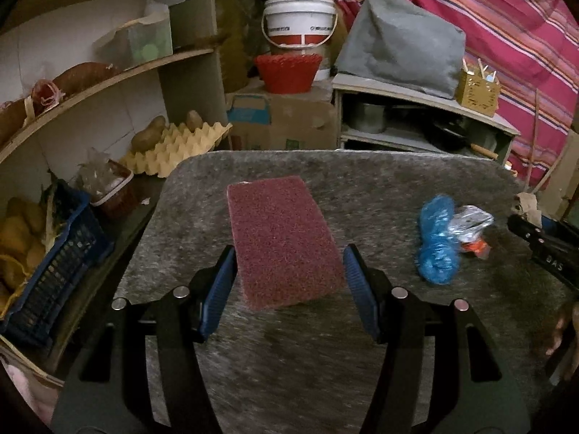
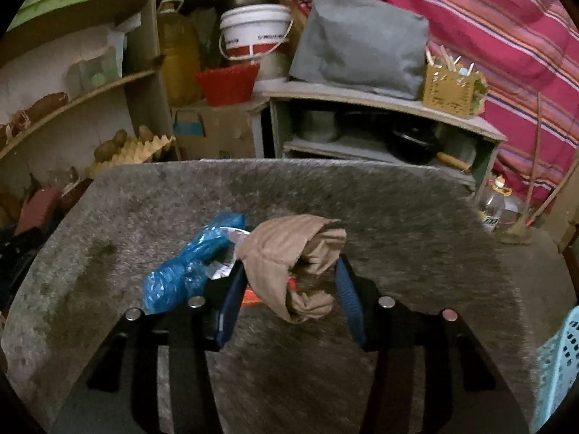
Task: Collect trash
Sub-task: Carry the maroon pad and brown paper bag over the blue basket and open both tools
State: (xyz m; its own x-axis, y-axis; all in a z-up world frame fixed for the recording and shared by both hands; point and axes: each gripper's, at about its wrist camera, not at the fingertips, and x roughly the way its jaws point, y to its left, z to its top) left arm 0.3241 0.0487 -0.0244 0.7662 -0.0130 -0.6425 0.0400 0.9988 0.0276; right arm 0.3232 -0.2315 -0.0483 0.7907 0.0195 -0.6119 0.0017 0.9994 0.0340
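Trash on the grey table (image 1: 398, 188): a red scouring pad (image 1: 286, 242) clamped in the left gripper (image 1: 289, 282); a crumpled tan paper bag (image 2: 293, 264) between the right gripper (image 2: 289, 289) pads.

Both look light and soft, so a hold across the middle suits them; whether the right pads yet press the bag I cannot tell; a blue plastic bag (image 1: 436, 238) and foil wrapper (image 1: 470, 220) lie loose, likely slippery; bucket (image 1: 300, 21) lettering is too blurred to read.

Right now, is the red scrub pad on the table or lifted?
Lifted. The scrub pad sits clamped between the left gripper, its near end clear above the table.
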